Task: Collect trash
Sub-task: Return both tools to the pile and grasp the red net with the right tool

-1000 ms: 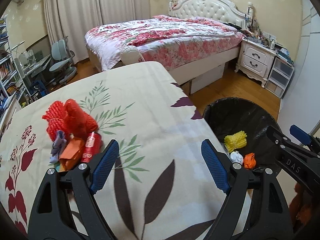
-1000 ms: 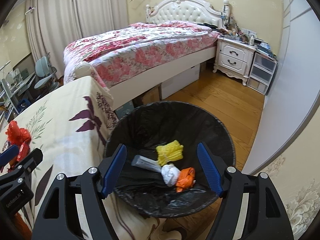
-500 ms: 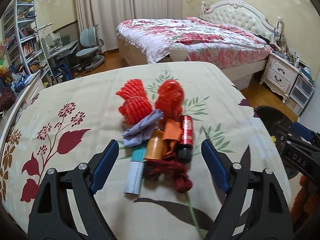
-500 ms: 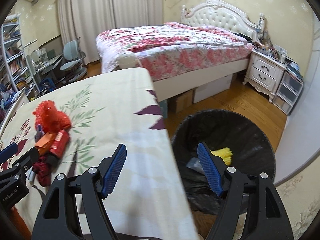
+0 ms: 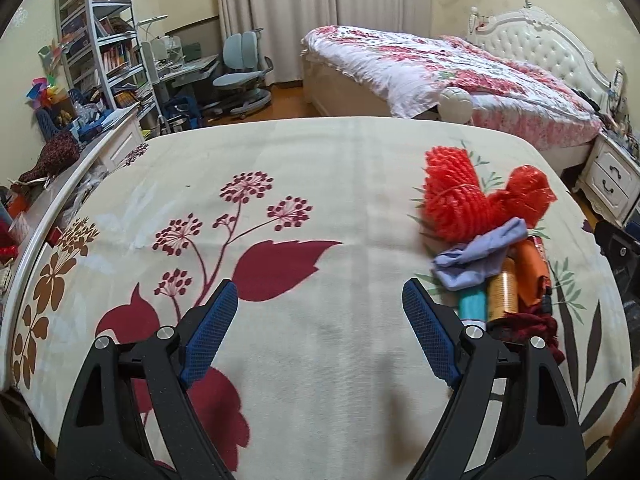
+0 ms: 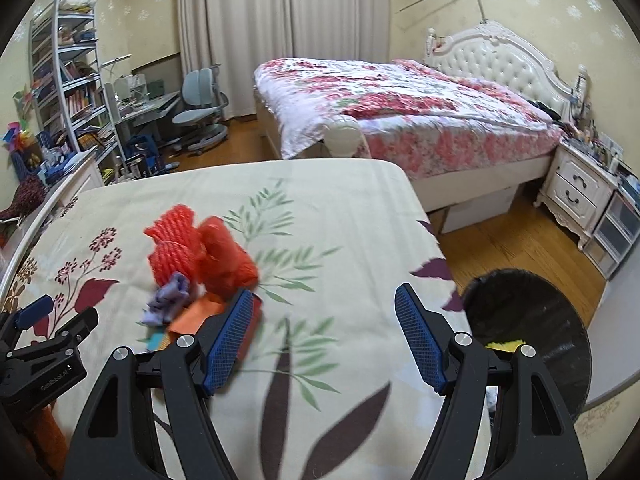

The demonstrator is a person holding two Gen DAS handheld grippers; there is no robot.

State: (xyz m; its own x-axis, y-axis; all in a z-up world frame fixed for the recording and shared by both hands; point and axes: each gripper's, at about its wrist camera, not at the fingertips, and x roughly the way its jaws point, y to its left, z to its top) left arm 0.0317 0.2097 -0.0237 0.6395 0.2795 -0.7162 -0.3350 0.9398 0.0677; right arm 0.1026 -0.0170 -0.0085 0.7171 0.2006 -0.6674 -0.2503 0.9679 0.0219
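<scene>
Just right of the left gripper (image 5: pixel 320 330) jaws — trash pile (image 5: pixel 492 248).

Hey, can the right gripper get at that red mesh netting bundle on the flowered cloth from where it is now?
Probably yes. The right gripper is open and empty, and the red mesh netting bundle lies uncovered atop the pile, ahead and to its left; nothing stands between them.

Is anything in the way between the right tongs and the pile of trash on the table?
Nothing visible. The right tongs are open and empty, and the trash pile lies just past their left finger on bare tablecloth.
</scene>
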